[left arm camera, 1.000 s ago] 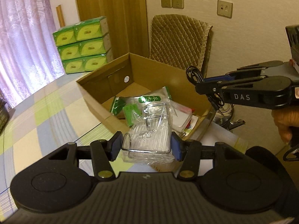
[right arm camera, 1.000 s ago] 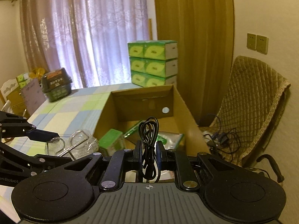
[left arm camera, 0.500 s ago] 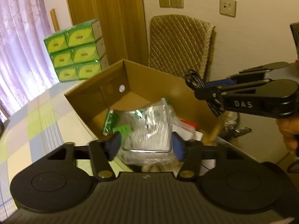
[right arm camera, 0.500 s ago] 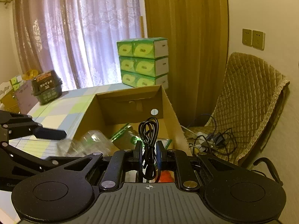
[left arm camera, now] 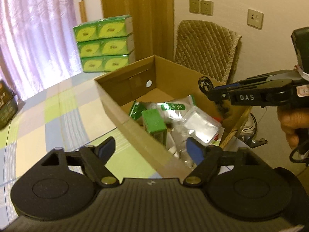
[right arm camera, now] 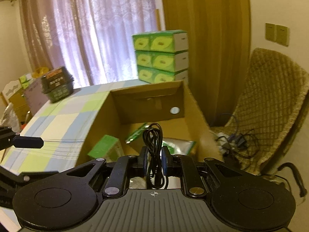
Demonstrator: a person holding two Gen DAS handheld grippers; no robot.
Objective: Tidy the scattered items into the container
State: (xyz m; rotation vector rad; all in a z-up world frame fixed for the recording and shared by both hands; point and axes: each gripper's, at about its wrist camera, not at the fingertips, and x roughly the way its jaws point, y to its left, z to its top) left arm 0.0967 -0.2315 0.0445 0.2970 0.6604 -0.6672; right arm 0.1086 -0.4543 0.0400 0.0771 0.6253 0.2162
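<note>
An open cardboard box (left arm camera: 123,116) stands on the checked tablecloth. Inside lie a small green box (left arm camera: 154,119), a silvery packet with a green label (left arm camera: 173,106) and clear plastic packaging (left arm camera: 200,125). My left gripper (left arm camera: 150,148) is open and holds nothing, with its blue pads on either side of the box's near wall. Over the box's right side, my right gripper (left arm camera: 210,93) is shut on a coiled black cable (left arm camera: 205,82). The right wrist view shows that cable (right arm camera: 153,135) standing up between the jaws of the right gripper (right arm camera: 154,158), above the box (right arm camera: 146,104).
Green tissue boxes (left arm camera: 104,44) are stacked at the table's far side. A quilted chair (left arm camera: 204,48) stands behind the box, with loose cables (right arm camera: 235,141) on its seat. A dark basket (right arm camera: 57,85) sits far left on the table (left arm camera: 58,112). A hand (left arm camera: 293,123) holds the right gripper.
My left gripper carried the clear plastic item over the box wall, opened and let it go into the box. The right gripper kept its hold on the cable and moved slightly over the box.
</note>
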